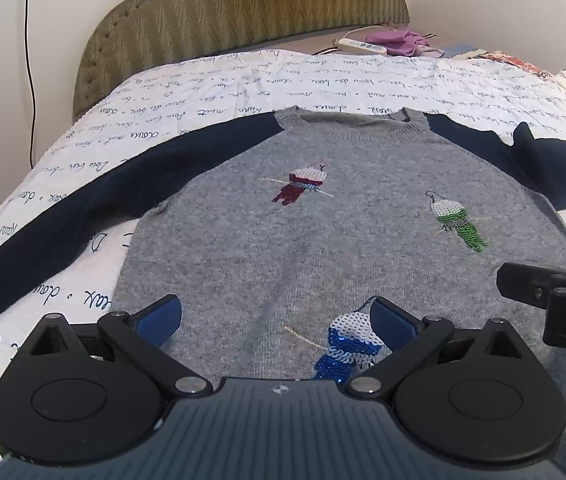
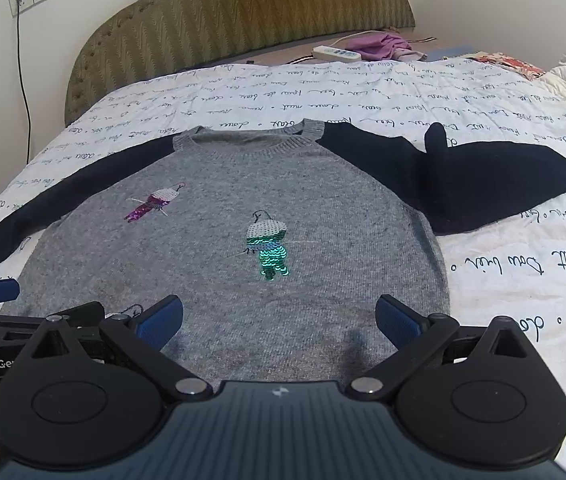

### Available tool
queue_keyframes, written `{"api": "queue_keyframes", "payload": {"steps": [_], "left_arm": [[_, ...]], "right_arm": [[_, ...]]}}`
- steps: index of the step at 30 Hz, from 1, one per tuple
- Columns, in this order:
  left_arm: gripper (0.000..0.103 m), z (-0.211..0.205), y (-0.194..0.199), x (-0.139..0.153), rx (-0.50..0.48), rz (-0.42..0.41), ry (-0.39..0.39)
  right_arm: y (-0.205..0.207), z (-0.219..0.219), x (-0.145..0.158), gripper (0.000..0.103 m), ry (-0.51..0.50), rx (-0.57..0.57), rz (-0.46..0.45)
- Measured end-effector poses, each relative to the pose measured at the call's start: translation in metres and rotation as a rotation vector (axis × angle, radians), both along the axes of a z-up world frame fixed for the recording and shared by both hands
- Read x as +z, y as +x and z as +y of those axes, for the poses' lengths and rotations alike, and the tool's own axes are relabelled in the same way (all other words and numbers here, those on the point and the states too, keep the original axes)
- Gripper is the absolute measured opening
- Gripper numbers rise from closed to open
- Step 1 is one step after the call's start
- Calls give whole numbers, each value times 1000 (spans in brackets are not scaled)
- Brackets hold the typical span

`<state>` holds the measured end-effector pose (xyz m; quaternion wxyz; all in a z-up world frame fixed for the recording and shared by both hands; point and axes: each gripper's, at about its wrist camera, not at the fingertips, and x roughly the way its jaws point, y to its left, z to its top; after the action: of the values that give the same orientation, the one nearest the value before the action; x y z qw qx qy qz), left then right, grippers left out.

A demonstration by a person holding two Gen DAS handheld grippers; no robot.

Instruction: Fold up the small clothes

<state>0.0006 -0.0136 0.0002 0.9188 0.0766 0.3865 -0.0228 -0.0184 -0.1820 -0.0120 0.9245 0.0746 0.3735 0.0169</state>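
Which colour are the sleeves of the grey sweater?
Dark navy blue; the sleeves contrast with the grey sweater body, best seen in the right wrist view.

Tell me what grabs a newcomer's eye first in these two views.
The grey sweater with navy sleeves lies flat, front up, across the script-printed bedspread. Its sequined figures stand out, especially the green one mid-chest. Both the left gripper and right gripper hover open over the hem.
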Motion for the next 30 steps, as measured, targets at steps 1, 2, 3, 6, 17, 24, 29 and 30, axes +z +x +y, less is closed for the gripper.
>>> {"api": "queue_keyframes", "payload": {"steps": [1,2,3,6,17,24,29,30], "left_arm": [[102,0,1,0,1,7,-7],[102,1,1,-1,2,13,-11],[102,1,2,-1,5,19,-14],[102,3,4,-2,10,23,-16],[102,3,3,-5,9,28,-11],[102,2,3,-6,9,31,-8],[102,2,4,-7,12,34,-12],[102,2,4,-8,12,34,-12]], "right_arm": [[0,0,0,103,-2,1,-1],[0,1,0,103,-5,2,-2],[0,1,0,103,-7,1,-2],[0,0,0,103,-6,2,-3],[-5,-2,3,103,2,1,-56],[-3,-3,0,103,15,11,-26],[-6,-4,0,103,26,21,-36],[-5,-4,1,103,36,24,-39]]}}
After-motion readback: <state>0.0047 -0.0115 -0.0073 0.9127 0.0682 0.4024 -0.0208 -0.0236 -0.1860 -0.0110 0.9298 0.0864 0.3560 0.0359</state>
